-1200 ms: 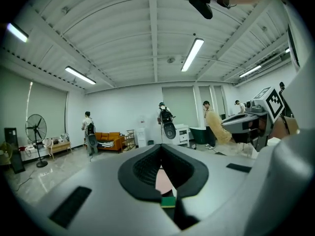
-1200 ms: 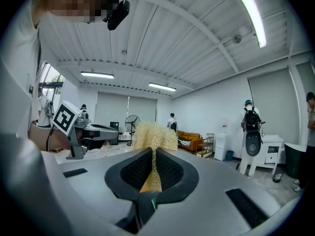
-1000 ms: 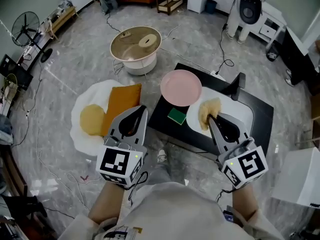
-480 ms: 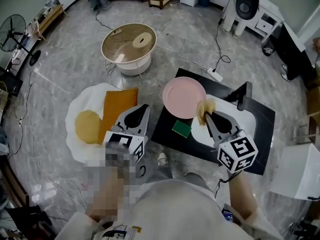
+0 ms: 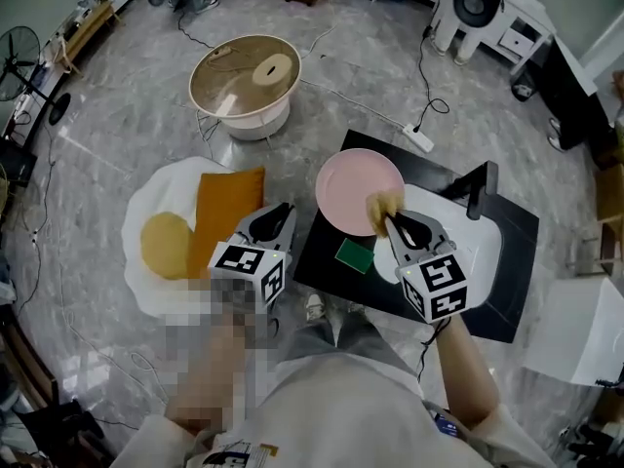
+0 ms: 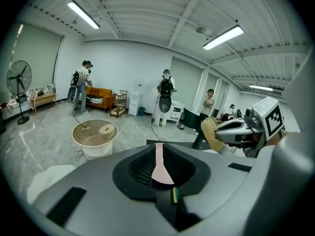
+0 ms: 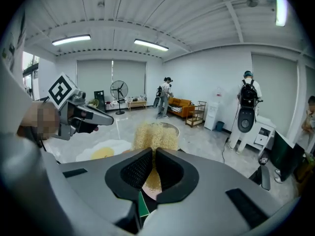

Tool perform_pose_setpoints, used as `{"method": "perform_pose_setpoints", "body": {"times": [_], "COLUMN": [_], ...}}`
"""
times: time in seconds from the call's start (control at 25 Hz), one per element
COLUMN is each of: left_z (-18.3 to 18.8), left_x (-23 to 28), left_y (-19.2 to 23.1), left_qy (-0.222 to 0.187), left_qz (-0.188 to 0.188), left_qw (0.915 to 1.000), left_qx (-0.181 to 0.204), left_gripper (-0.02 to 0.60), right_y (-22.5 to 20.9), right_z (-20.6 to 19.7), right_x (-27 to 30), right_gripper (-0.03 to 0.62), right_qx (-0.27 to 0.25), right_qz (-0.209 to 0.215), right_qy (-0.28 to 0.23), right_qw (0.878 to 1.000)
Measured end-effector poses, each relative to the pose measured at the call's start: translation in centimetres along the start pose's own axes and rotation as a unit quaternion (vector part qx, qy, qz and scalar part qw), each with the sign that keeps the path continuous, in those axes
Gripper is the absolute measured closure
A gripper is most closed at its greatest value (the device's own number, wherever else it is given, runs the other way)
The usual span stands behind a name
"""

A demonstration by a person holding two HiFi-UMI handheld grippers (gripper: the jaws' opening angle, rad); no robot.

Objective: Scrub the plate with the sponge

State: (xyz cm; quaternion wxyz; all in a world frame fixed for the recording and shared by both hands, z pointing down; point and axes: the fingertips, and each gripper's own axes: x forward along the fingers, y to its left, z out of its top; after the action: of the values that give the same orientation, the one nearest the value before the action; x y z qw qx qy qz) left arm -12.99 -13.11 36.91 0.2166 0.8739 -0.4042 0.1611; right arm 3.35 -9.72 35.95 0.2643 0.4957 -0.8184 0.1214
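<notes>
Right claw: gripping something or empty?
Shut on the yellow fibrous scrubber: the right claw pinches it between its pads, with a tuft sticking out past the tips.

Ceiling light strips [image 6: 224, 37] illuminate the room evenly and brightly; shadows are soft. The polished floor [image 5: 117, 135] shows mild glare. Both gripper views bend strongly toward dark, vignetted corners.

Floor: round beige tub [image 5: 244, 84], power strip [image 5: 417, 139], fan [image 5: 18, 61] far left. White egg-shaped rug [image 5: 161, 188], yellow yolk [image 5: 164, 245]; orange cloth [image 5: 224, 213] partly on it. Black table [image 5: 517, 261] bears white mat [image 5: 485, 252]. People [image 6: 82, 85] standing, background.
</notes>
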Motion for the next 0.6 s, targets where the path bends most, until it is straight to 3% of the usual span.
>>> {"method": "perform_pose_setpoints", "body": {"times": [0.12,0.32,0.6], "left_z": [-0.7,-2.7,-7.0], "left_x": [1.5,4.7,9.3], "left_y": [-0.2,-0.4,0.4], "left_qy": [0.015,0.050,0.107], "left_qz": [-0.006,-0.007,-0.015], "left_qw": [0.9998,0.9987,0.9927], "left_qx": [-0.013,-0.009,-0.054], "left_gripper": [0.484,0.456,0.443], "right_y": [0.0,-0.8,-1.7], "right_z": [-1.2,-3.3,-6.6], "right_x": [1.7,4.5,8.9], "right_gripper": [0.548,0.548,0.548], "right_qx": [0.006,0.052,0.062], "right_qz": [0.023,0.070,0.104], "right_qy": [0.018,0.036,0.075], "right_qw": [1.000,0.996,0.990]}}
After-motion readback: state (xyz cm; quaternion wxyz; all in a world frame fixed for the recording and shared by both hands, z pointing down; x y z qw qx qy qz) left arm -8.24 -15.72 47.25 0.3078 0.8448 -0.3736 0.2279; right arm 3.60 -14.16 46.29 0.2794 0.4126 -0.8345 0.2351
